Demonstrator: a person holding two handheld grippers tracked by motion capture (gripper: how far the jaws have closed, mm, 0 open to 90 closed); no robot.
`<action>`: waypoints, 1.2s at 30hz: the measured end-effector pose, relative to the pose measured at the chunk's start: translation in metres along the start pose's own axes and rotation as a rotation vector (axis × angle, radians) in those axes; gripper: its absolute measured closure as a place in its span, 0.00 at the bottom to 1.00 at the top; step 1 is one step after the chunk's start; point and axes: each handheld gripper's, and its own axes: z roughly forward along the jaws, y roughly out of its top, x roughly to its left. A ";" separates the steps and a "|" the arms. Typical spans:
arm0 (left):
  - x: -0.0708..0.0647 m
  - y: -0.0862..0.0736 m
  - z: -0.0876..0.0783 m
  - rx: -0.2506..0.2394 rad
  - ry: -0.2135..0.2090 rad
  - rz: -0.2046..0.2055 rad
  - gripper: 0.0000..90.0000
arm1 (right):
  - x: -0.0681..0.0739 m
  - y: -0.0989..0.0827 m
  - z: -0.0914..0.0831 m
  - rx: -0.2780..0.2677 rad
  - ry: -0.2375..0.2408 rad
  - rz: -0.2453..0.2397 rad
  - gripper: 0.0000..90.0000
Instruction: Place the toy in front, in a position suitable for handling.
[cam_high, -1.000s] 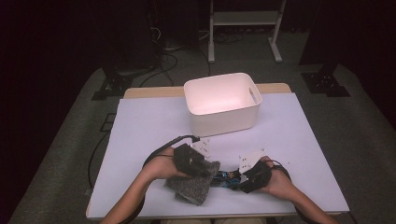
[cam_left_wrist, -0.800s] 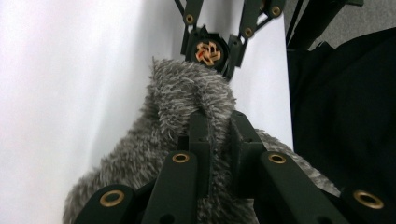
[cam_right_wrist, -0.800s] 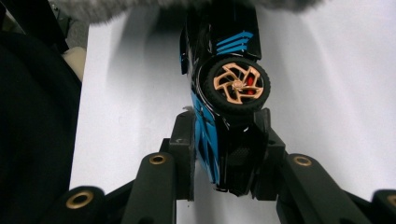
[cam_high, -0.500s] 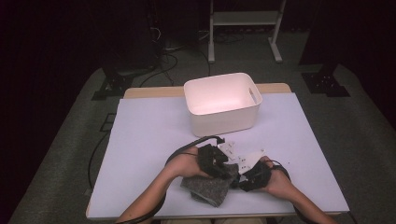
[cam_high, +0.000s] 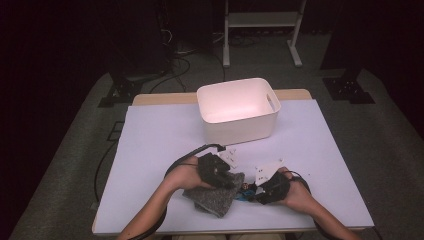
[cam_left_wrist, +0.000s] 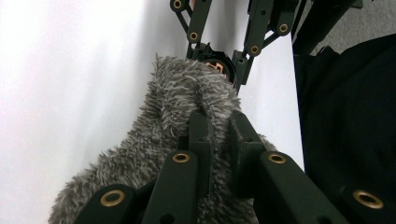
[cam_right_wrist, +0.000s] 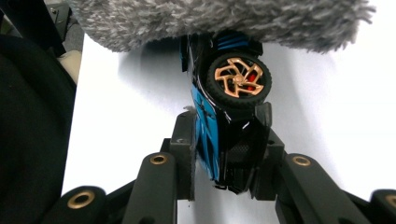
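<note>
Pinching grey cloth (cam_left_wrist: 187, 98) — left claw (cam_left_wrist: 218, 128) shut.

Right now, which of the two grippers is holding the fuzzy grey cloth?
The left gripper: its jaws pinch the grey cloth. The right gripper clamps a blue toy car instead.

On the worktop (cam_high: 150, 150) the tub (cam_high: 238, 111) stands toward the far edge, near the middle. Well in front of it, at the near edge, lies the fuzzy cloth (cam_high: 215, 197), with the toy car (cam_high: 245, 191) touching its right side (partly tucked under it). The left claw (cam_high: 226, 181) sits over the cloth; the right claw (cam_high: 255, 190) comes in from the car's right. Two small tags (cam_high: 230, 157) lie between tub and cloth.
</note>
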 end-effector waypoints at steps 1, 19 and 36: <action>0.000 0.003 0.002 -0.018 -0.002 0.006 0.91 | -0.001 0.001 0.000 0.000 0.002 0.007 0.74; 0.003 -0.005 -0.002 -0.037 0.043 -0.018 0.91 | -0.003 0.003 0.004 0.001 -0.004 -0.003 0.75; 0.008 -0.067 -0.042 -0.024 0.117 -0.140 0.90 | -0.011 0.005 0.004 0.024 -0.009 -0.003 0.75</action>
